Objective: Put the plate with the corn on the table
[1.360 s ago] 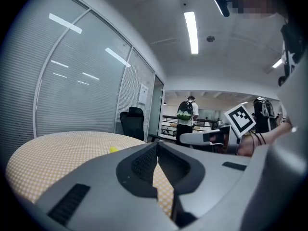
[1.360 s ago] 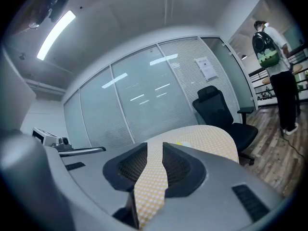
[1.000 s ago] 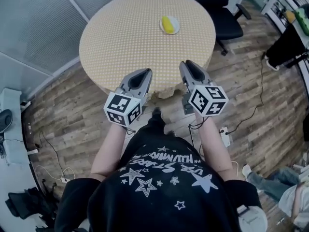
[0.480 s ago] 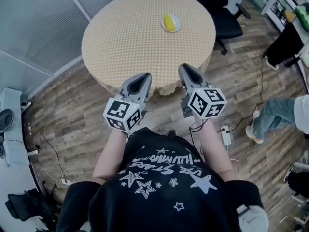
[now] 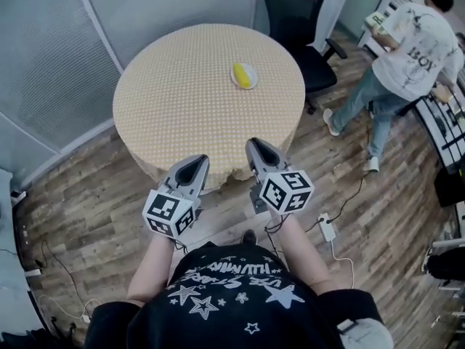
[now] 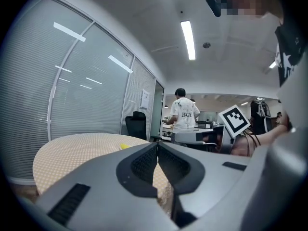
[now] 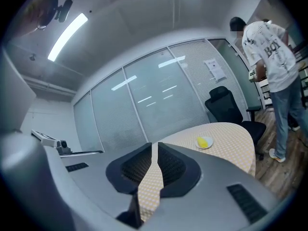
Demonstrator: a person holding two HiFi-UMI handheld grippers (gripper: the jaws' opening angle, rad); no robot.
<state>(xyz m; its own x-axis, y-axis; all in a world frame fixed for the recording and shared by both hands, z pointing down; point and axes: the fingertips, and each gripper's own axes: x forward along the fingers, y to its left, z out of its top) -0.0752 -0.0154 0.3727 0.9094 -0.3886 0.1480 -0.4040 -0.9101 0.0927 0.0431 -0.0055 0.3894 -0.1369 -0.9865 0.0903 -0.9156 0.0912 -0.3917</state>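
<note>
near table [image 5: 189,78], both tongs [image 5: 195,160] [image 5: 256,144] closed, empty

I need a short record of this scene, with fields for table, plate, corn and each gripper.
table: round, dotted top
plate: white, on the table, far side
corn: yellow, on the plate
left gripper: jaws together, empty, by the near edge
right gripper: jaws together, empty, beside the left gripper
background: office chair, standing person
</note>
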